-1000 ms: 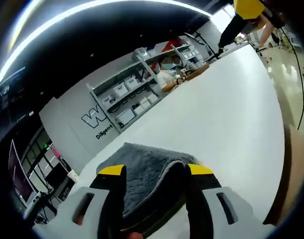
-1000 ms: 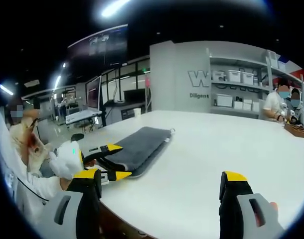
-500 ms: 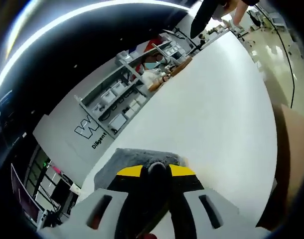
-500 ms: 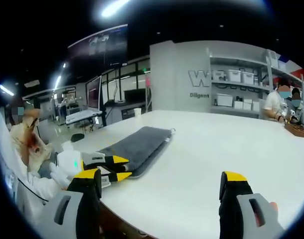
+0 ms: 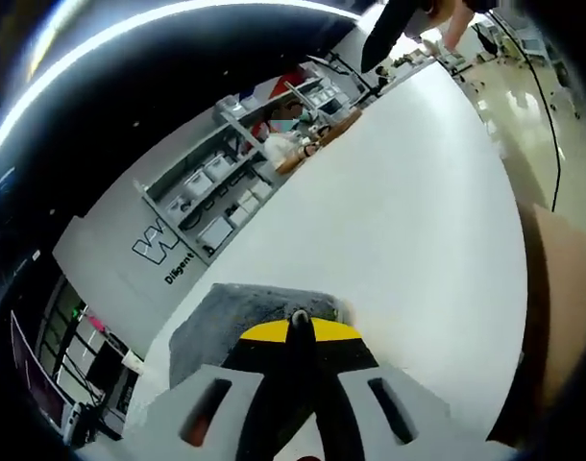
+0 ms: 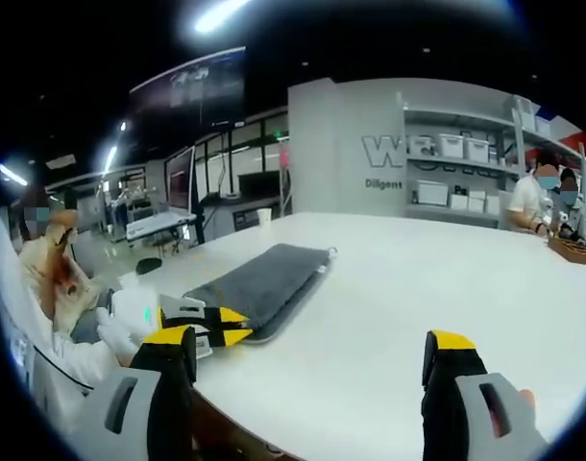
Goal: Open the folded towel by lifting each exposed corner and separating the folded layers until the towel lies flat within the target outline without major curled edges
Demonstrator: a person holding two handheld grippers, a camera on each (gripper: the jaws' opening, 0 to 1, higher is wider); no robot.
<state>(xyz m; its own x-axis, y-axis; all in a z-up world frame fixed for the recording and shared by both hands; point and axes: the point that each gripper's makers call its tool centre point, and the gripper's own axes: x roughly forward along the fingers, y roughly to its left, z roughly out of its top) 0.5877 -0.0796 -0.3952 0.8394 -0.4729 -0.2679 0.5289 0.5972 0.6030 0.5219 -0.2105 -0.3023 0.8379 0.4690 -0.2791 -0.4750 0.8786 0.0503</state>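
Left gripper (image 5: pixel 300 331) clamps the near edge of a folded grey towel (image 5: pixel 245 309) on a white worktop (image 5: pixel 408 221).

From the left gripper view, the yellow-tipped jaws meet on the cloth, the towel's bulk lying just ahead of them. The right gripper view takes in the towel (image 6: pixel 264 279) full length, off to the left ahead of the wide-open, empty right gripper (image 6: pixel 312 348), with the left gripper (image 6: pixel 216 325) pinching its nearest corner.

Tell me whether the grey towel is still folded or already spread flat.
Folded. In the right gripper view the towel lies as a narrow stacked strip on the table, the left hand-held gripper closed on its near corner.
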